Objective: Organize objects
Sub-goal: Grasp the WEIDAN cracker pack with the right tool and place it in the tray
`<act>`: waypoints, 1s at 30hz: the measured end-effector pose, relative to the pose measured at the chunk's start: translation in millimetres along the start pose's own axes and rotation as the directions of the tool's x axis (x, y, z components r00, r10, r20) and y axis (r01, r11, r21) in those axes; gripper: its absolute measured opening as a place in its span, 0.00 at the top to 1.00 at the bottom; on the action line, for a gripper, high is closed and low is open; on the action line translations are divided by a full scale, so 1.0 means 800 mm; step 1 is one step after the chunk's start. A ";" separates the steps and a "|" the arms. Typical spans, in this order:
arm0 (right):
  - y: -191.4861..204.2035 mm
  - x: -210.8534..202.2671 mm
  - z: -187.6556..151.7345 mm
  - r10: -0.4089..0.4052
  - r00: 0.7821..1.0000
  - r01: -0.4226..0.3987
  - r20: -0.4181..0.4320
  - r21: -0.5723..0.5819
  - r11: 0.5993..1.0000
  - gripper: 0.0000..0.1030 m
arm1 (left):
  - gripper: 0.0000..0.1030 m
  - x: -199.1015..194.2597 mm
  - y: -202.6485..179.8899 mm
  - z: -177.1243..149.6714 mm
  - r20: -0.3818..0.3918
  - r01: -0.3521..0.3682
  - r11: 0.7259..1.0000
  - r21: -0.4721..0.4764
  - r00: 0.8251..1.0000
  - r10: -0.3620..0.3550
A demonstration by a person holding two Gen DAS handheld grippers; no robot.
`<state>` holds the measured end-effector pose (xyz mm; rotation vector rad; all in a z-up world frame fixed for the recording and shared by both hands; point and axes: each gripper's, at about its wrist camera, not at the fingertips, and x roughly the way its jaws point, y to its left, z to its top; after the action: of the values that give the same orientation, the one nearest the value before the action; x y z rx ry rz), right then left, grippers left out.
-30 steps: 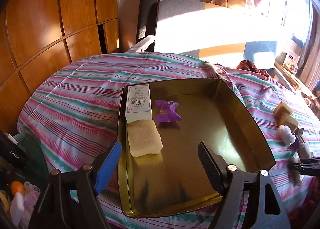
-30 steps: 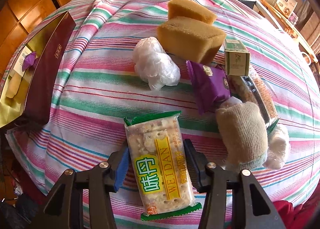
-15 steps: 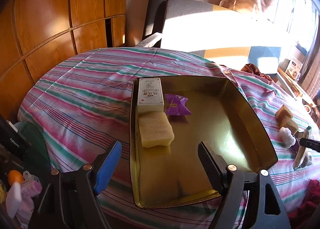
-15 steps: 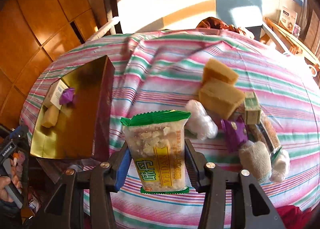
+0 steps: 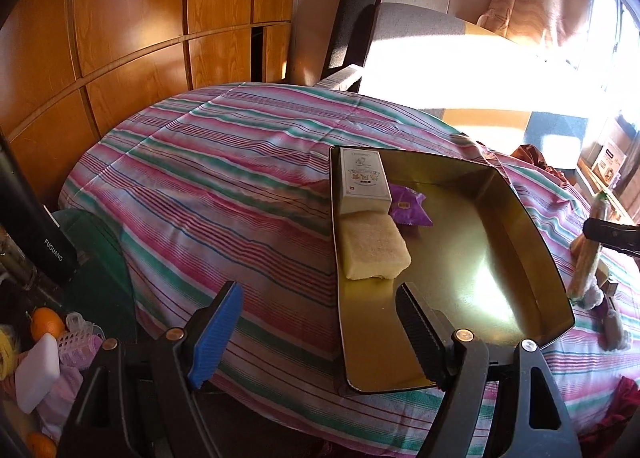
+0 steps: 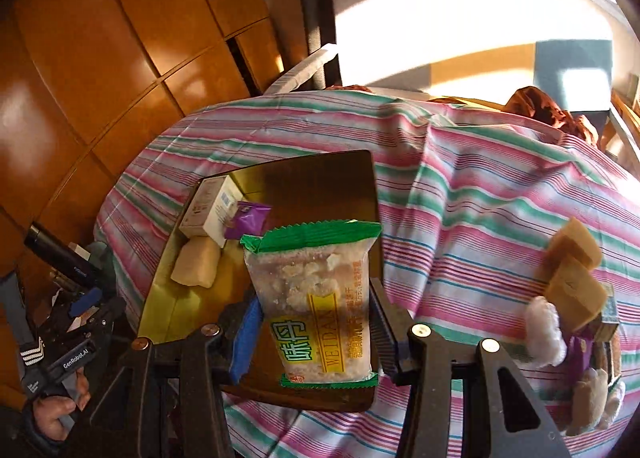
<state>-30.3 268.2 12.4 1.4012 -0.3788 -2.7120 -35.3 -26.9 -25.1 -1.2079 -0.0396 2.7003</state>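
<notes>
Covering the round table, a pink-and-green striped cloth [image 5: 224,193] carries a gold tray [image 5: 528,225] toward 3 o'clock. Inside the tray at 10 o'clock lie a white carton [image 5: 364,181], a yellow sponge cake [image 5: 374,250] just below it and a purple candy packet [image 5: 408,205] beside them. Above the tray's near end hangs the right gripper [image 6: 314,322], its jaws pressed on a green-edged Weidan cracker packet [image 6: 316,290]. At 6 o'clock the left gripper [image 5: 320,334] stands wide with nothing between its fingers, straddling the tray's near-left wall.
</notes>
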 end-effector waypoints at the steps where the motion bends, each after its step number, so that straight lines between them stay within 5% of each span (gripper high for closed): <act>1: 0.011 0.014 0.003 0.015 1.000 -0.015 -0.017 -0.009 1.000 0.52 | 0.23 0.000 0.003 0.000 -0.001 0.000 1.000 -0.005 1.000 0.000; 10: 0.119 0.132 -0.003 0.102 0.963 -0.131 -0.251 -0.101 0.986 0.52 | 0.23 0.003 0.030 -0.004 -0.014 -0.015 0.999 -0.053 1.000 0.014; 15: 0.156 0.172 -0.023 0.226 0.899 -0.267 -0.375 -0.060 0.962 0.50 | 0.23 0.010 0.034 -0.008 -0.030 -0.012 0.998 -0.064 0.999 0.010; 18: 0.161 0.177 -0.033 0.248 0.889 -0.289 -0.386 -0.051 0.956 0.50 | 0.23 0.012 0.037 -0.008 -0.032 -0.011 0.998 -0.069 0.999 0.009; 23: 0.150 0.160 -0.036 0.231 0.910 -0.263 -0.344 -0.050 0.963 0.50 | 0.23 0.012 0.038 -0.009 -0.030 -0.014 0.997 -0.073 0.999 0.012; 30: 0.133 0.104 -0.040 0.089 0.980 -0.114 -0.179 -0.131 0.985 0.50 | 0.23 0.004 0.023 -0.007 -0.005 -0.019 0.999 -0.035 1.000 0.019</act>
<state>-58.8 145.2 -44.9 1.5175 -0.2352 -2.4606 -36.1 -44.9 -32.7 -1.2302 -0.0753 2.7237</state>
